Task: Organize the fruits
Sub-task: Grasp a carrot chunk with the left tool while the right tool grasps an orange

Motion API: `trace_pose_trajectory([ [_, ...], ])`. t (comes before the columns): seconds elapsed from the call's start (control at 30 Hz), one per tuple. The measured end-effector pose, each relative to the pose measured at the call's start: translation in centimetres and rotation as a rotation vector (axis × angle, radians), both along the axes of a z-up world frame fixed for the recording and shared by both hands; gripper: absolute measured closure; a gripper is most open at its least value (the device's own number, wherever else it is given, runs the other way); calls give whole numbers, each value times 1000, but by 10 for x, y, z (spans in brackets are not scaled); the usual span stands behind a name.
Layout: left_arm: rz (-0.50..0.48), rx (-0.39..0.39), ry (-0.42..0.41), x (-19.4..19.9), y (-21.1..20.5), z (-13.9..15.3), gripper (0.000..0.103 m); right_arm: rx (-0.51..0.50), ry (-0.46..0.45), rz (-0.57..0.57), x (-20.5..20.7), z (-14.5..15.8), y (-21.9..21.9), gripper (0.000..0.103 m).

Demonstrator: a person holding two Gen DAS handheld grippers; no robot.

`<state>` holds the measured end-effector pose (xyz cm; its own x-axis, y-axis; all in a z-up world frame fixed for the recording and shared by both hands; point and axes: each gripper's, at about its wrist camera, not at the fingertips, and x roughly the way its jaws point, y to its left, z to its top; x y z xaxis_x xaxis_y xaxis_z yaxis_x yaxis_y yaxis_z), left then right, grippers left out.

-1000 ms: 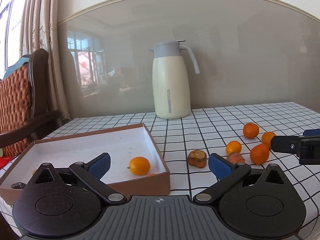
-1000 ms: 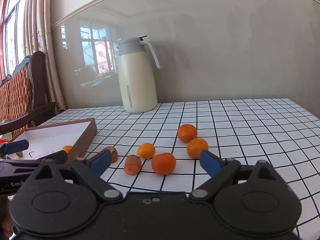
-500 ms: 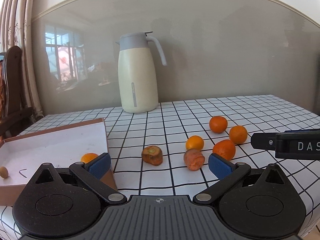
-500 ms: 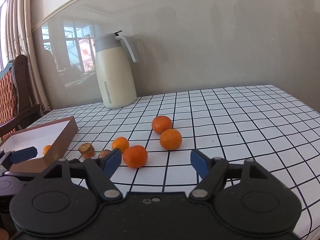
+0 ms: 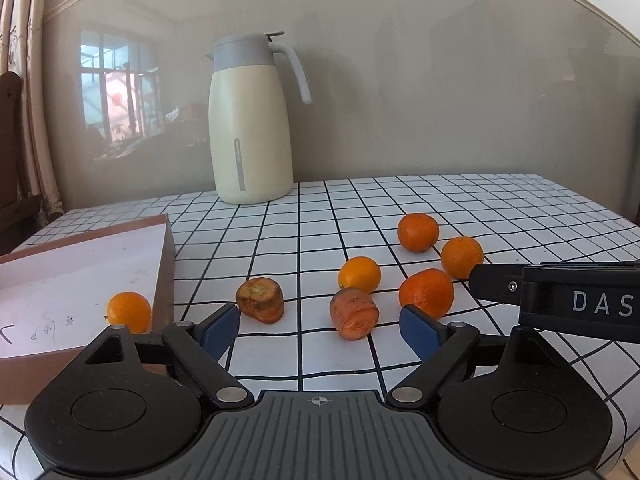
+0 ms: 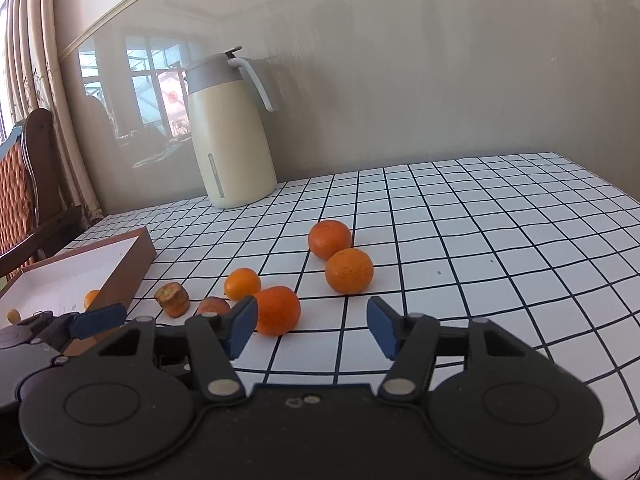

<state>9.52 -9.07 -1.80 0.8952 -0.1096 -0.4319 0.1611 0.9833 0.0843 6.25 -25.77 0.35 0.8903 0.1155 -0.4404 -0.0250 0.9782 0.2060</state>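
— Left wrist view: how does the left gripper (image 5: 320, 330) stand?

— Its jaws are spread wide and hold nothing. The reddish shrivelled fruit (image 5: 354, 319) lies between the blue pads (image 5: 219, 331) but a little ahead of them, not touching. The brown cut piece (image 5: 260, 300) lies just beyond the left pad.

— And the right gripper (image 6: 312, 326)?

— Also wide open and empty. Its left pad stands in front of the nearest mandarin (image 6: 277, 310); one cannot tell if they touch. The other mandarin (image 6: 349, 271) lies ahead, between the pads, apart from them.

— How much of the task seems done?

— Only little, by judgement. Taking the box (image 5: 167, 268) as landmark: one small orange fruit (image 5: 129, 312) lies inside it, near its right wall, and the right wrist view shows one more small pale thing (image 6: 13, 314) inside, at its near left part. To the right of the box, on the checked table (image 5: 500, 208), four orange fruits and the two brownish pieces are not yet in the box.

— The jug (image 5: 252, 120)?

— Behind the box, near the wall, untouched.
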Motion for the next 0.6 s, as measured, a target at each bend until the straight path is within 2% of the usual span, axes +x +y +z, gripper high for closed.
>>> trace_pose_trajectory([
  [0.33,8,-5,40,15,-8,-6,36,12,-5,6,8,1,5,50],
  [0.43,0,2,49,19,-13,-8,46,12,-11,1,8,1,3,50],
  [0.6,0,-7,65,26,-18,-9,50,20,-7,-8,8,0,-1,50],
])
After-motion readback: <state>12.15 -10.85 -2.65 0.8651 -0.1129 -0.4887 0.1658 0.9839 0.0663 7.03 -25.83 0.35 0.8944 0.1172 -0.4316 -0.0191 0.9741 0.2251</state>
